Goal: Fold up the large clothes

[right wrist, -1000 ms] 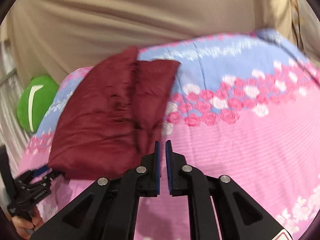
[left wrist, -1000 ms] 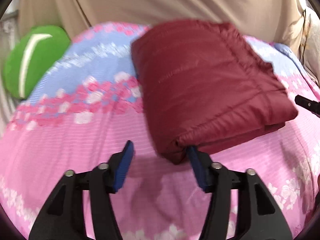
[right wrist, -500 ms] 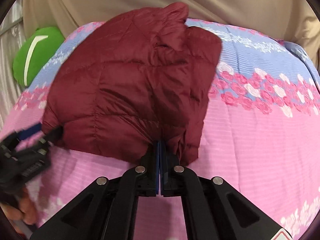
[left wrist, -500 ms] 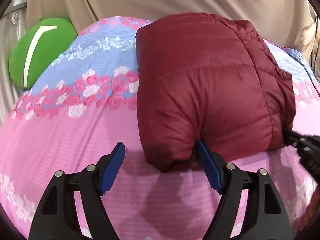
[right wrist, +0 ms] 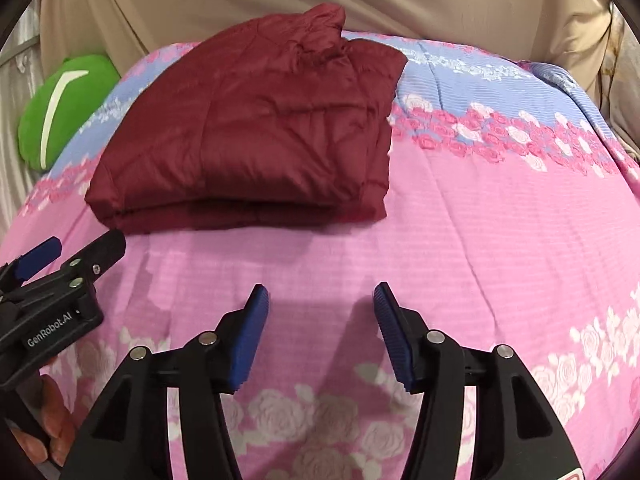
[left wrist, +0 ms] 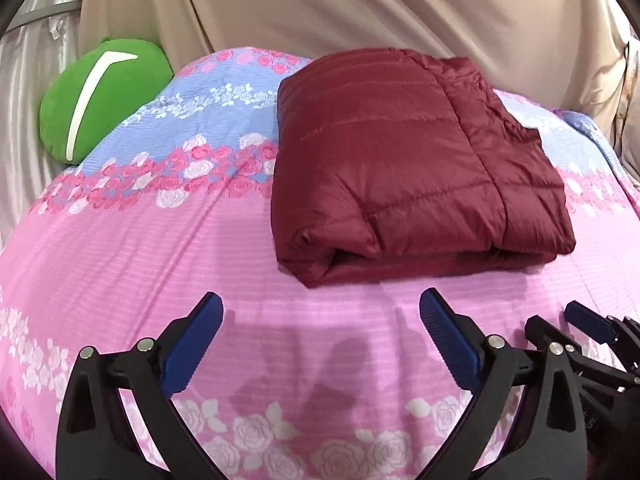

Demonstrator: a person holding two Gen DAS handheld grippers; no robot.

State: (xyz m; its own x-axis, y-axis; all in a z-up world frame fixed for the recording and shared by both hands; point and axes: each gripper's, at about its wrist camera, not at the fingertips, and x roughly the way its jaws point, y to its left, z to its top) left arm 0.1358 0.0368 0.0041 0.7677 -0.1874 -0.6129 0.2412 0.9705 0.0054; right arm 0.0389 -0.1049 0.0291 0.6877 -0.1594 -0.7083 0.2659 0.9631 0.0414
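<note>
A dark red quilted jacket (left wrist: 404, 168) lies folded in a thick rectangle on the pink and blue floral bedsheet (left wrist: 160, 264); it also shows in the right wrist view (right wrist: 256, 140). My left gripper (left wrist: 320, 312) is open and empty, hovering just short of the jacket's near edge. My right gripper (right wrist: 318, 300) is open and empty, a little back from the jacket's near edge. The left gripper also shows at the left of the right wrist view (right wrist: 72, 252), and the right gripper at the right edge of the left wrist view (left wrist: 560, 324).
A green cushion (left wrist: 100, 100) with a white stripe sits at the bed's far left corner. A beige cloth (left wrist: 360, 8) hangs behind the bed. Grey curtain (left wrist: 20, 80) hangs at the left. The bed's right edge drops away at the far right.
Both grippers let go of the jacket and pulled back toward me. The right gripper went from shut to open. The lifted jacket has settled flat and folded on the bed.
</note>
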